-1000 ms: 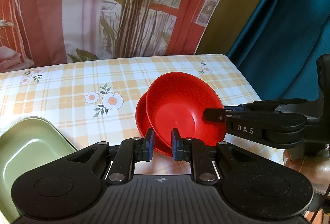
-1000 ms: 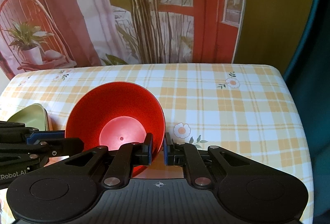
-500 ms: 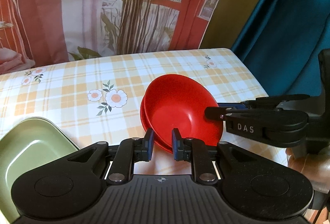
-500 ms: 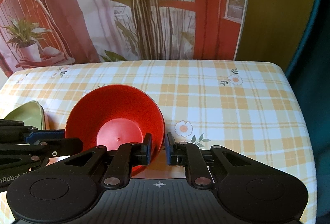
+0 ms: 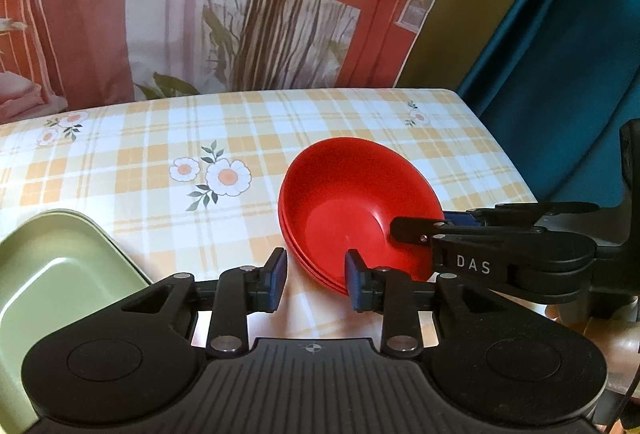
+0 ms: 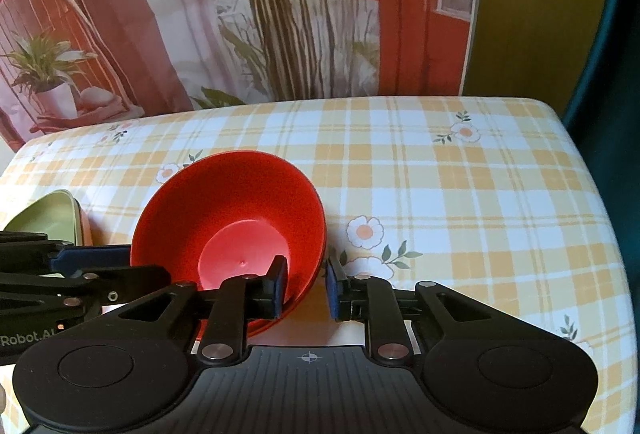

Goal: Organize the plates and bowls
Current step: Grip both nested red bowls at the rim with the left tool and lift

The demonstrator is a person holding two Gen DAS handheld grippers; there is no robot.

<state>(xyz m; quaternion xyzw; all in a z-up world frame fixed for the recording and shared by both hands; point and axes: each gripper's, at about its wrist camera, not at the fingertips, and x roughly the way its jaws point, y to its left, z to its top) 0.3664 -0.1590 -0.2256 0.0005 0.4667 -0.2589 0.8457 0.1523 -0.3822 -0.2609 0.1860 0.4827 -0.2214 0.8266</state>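
Red bowls (image 5: 352,202) sit nested in a stack on the checked tablecloth; they also show in the right wrist view (image 6: 228,222). My left gripper (image 5: 316,280) is open, its jaws astride the stack's near rim without touching it. My right gripper (image 6: 306,286) is open too, its jaws astride the rim on the bowls' right side, apart from it. In the left wrist view the right gripper (image 5: 416,230) reaches in over the bowl rim. A green plate (image 5: 52,274) lies at the near left and also shows in the right wrist view (image 6: 48,214).
The table (image 6: 440,174) carries a yellow plaid cloth with flower prints. Its right edge drops off beside a teal curtain (image 5: 560,34). A printed curtain (image 6: 280,14) hangs behind the far edge.
The right gripper lowered the top red bowl into the bowl beneath, and the stack now sits level. Both grippers have opened wider and let go of the rims.
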